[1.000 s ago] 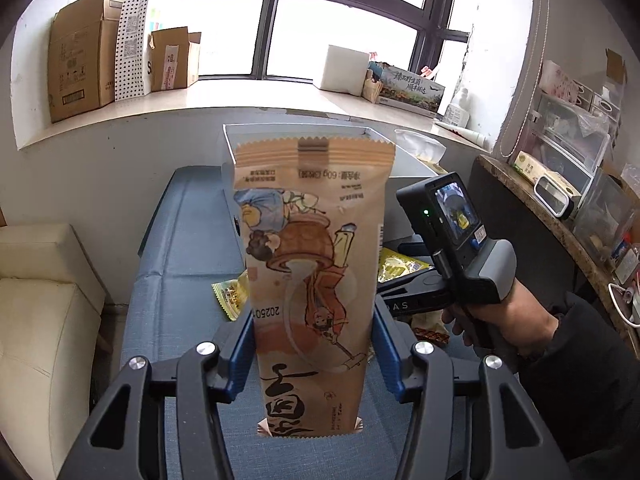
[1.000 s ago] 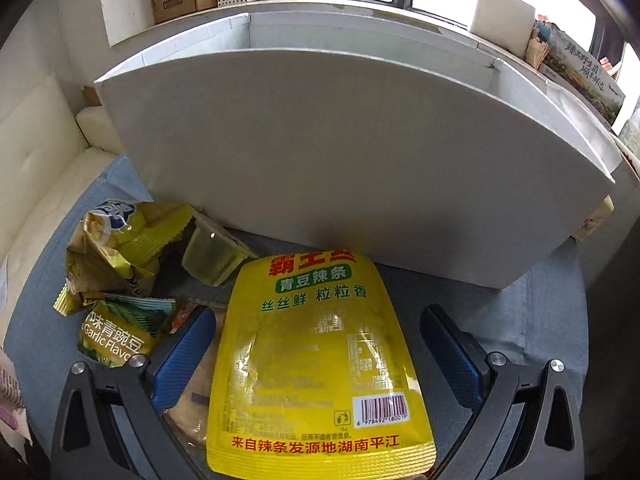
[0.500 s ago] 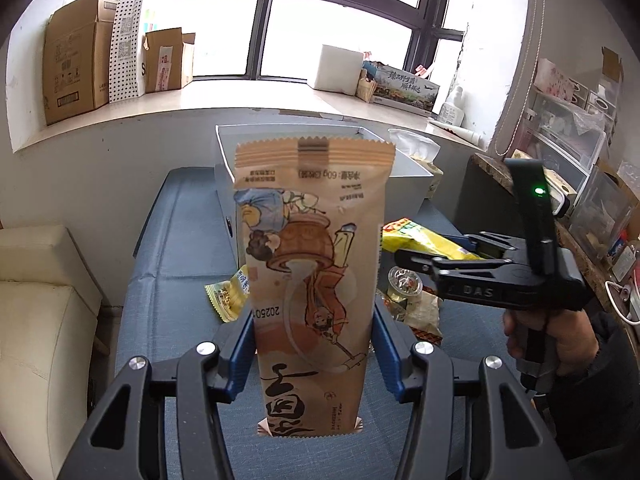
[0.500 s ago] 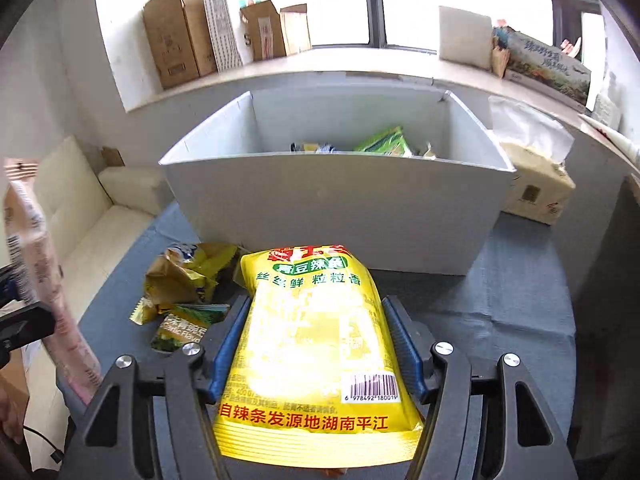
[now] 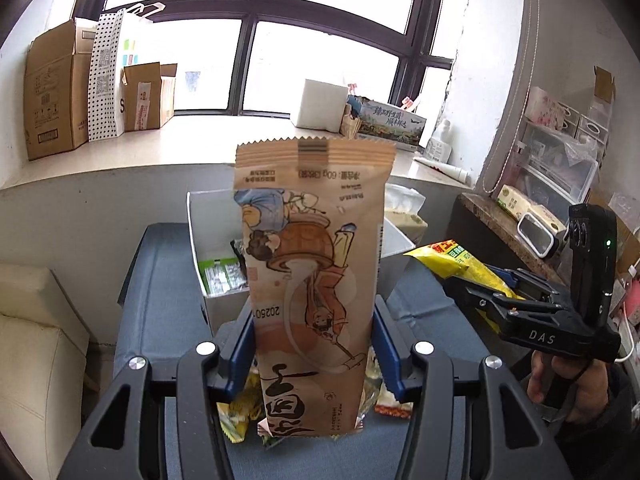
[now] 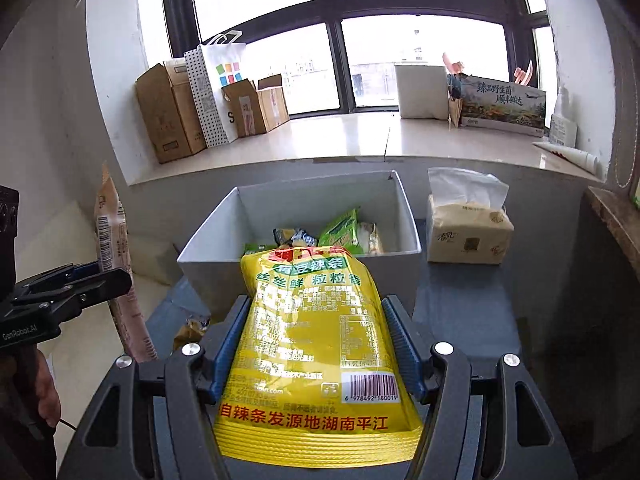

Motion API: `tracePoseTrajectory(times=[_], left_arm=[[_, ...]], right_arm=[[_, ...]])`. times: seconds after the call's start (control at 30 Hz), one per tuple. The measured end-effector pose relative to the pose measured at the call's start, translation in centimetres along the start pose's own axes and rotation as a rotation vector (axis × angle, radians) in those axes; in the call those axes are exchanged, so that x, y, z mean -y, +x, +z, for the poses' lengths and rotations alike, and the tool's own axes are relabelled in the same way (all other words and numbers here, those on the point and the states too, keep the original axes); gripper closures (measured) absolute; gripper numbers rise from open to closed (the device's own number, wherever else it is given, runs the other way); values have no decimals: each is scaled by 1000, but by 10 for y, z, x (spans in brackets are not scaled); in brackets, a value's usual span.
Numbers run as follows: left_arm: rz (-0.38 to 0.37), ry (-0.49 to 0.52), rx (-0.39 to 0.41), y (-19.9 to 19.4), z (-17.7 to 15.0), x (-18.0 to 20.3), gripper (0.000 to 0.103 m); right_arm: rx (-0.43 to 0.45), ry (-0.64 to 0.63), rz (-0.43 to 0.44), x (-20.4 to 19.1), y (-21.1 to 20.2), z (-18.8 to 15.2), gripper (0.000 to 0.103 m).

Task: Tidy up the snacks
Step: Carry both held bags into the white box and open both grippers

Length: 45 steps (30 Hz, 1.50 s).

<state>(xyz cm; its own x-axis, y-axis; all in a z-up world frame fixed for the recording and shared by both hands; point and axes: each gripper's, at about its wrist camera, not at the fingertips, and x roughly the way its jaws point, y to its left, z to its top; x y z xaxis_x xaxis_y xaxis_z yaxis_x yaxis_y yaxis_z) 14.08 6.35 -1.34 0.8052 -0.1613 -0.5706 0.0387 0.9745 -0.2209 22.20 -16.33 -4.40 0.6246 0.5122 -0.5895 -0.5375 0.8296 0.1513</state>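
My left gripper (image 5: 314,344) is shut on a tall tan snack pack (image 5: 312,280) with a cartoon figure, held upright above the blue table. My right gripper (image 6: 316,340) is shut on a yellow snack bag (image 6: 316,340), raised in front of the white box (image 6: 408,220). The box holds several snack packs (image 6: 340,228). In the left wrist view the box (image 5: 196,232) stands behind the tan pack, and the right gripper (image 5: 480,292) with the yellow bag (image 5: 460,260) is at the right. In the right wrist view the left gripper (image 6: 80,280) and tan pack (image 6: 116,264) are at the left.
Loose snack packs (image 5: 236,416) lie on the blue table (image 5: 160,300) under the left gripper. A tissue pack (image 6: 468,232) stands right of the box. Cardboard boxes (image 6: 176,112) sit on the window sill. A cream sofa (image 5: 36,360) is at the left, a cluttered shelf (image 5: 520,216) at the right.
My right gripper shut on the yellow bag and lifted it off the table to box height. My left gripper rose with the tan pack still in it.
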Motion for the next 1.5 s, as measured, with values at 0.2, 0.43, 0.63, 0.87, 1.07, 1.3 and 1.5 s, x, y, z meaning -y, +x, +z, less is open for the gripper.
tracePoseTrajectory(times=[0.2, 0.43, 0.63, 0.87, 1.07, 1.3, 1.5], left_arm=[[57, 18, 61, 20, 61, -7, 46], [129, -24, 34, 69, 101, -29, 46], [223, -29, -29, 116, 97, -49, 44], [241, -66, -33, 117, 93, -66, 0], [252, -55, -19, 104, 95, -63, 0], [231, -5, -34, 84, 74, -49, 0], [135, 58, -70, 43, 6, -22, 0]], right_arm=[[31, 29, 24, 5, 30, 53, 33], [14, 18, -57, 6, 89, 100, 33], [-35, 19, -107, 17, 136, 104, 13], [-9, 45, -128, 25, 133, 92, 0], [20, 40, -124, 23, 118, 89, 0], [31, -12, -46, 6, 88, 72, 0], [53, -19, 28, 1, 30, 15, 0]])
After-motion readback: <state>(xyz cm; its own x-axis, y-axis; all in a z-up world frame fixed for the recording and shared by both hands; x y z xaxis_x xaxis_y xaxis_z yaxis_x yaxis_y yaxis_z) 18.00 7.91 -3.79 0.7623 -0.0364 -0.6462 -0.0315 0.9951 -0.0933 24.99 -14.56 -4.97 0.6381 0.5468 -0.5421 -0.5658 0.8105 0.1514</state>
